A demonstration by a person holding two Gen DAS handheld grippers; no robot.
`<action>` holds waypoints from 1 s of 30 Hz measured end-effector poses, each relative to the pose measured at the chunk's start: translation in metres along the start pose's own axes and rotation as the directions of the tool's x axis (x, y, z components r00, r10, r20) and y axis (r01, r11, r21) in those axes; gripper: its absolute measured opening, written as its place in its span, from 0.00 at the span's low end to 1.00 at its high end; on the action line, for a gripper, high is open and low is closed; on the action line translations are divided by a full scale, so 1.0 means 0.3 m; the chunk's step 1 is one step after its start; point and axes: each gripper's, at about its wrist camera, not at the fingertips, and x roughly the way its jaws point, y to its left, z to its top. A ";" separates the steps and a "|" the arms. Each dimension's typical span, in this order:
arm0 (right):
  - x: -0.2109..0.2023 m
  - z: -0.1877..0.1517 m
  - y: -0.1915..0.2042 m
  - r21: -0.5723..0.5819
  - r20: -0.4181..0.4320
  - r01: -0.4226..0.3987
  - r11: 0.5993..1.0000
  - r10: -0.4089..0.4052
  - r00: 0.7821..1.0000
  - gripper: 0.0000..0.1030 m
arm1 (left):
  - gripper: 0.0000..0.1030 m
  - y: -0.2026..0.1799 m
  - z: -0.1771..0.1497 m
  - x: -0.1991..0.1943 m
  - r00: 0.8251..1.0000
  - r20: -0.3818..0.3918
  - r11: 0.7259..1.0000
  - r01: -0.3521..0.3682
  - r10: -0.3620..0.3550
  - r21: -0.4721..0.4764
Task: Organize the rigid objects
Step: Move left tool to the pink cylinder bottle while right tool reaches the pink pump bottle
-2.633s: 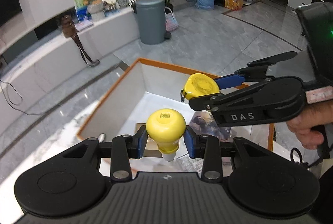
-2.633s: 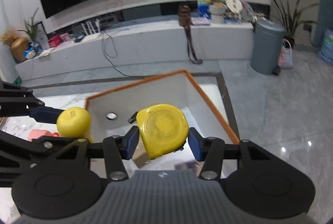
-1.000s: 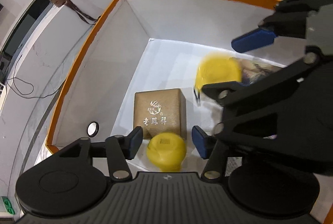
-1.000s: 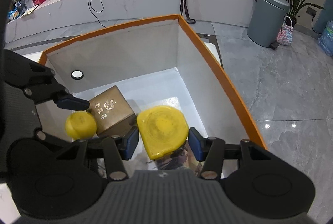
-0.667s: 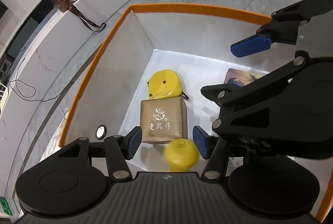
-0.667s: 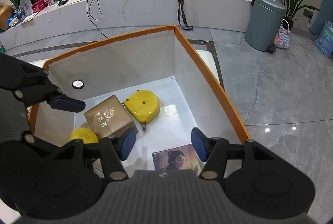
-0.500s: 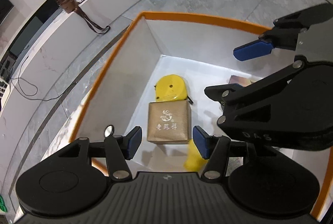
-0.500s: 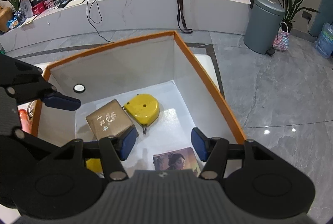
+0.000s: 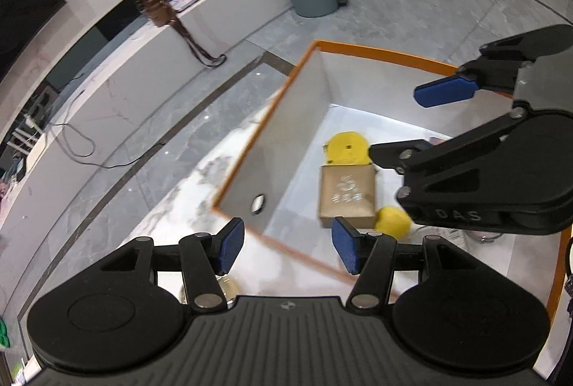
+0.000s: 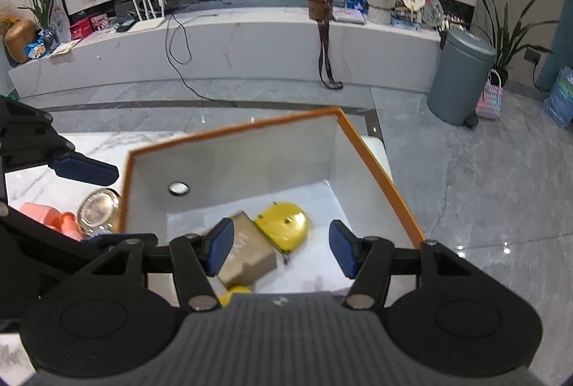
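Observation:
An orange-rimmed white box (image 9: pixel 272 110) (image 10: pixel 236 129) holds a yellow tape measure (image 9: pixel 348 147) (image 10: pixel 284 224), a gold-brown carton (image 9: pixel 346 198) (image 10: pixel 247 255) and a yellow round-headed object (image 9: pixel 392 223) (image 10: pixel 234 292). My left gripper (image 9: pixel 288 248) is open and empty, above the box's near left corner. My right gripper (image 10: pixel 281 246) is open and empty, above the box; it also shows in the left wrist view (image 9: pixel 429 120).
A pink item (image 10: pixel 50 214) and a round metal lid (image 10: pixel 98 206) lie on the marble table left of the box. A printed card (image 10: pixel 322 285) lies in the box. A grey bin (image 10: pixel 460 76) and a low white bench (image 10: pixel 229 42) stand beyond.
Both grippers opened and dropped the tape measure and the yellow round-headed object into the box. Both have since lifted and drawn back; the left has shifted left.

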 end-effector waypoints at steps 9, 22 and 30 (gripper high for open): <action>-0.066 0.028 0.167 -0.049 0.078 -0.015 0.999 0.019 0.997 0.57 | 0.70 0.177 -0.135 -0.045 0.999 0.016 0.990 -0.041 0.044 -0.137; -0.055 -0.024 0.400 -0.188 0.067 -0.059 0.980 0.073 0.995 0.57 | 0.70 0.394 -0.399 -0.021 0.997 -0.043 0.965 -0.077 0.068 -0.249; -0.030 -0.031 0.482 -0.227 0.047 -0.075 0.971 0.088 0.995 0.57 | 0.70 0.437 -0.515 -0.010 0.998 -0.022 0.965 -0.060 0.056 -0.256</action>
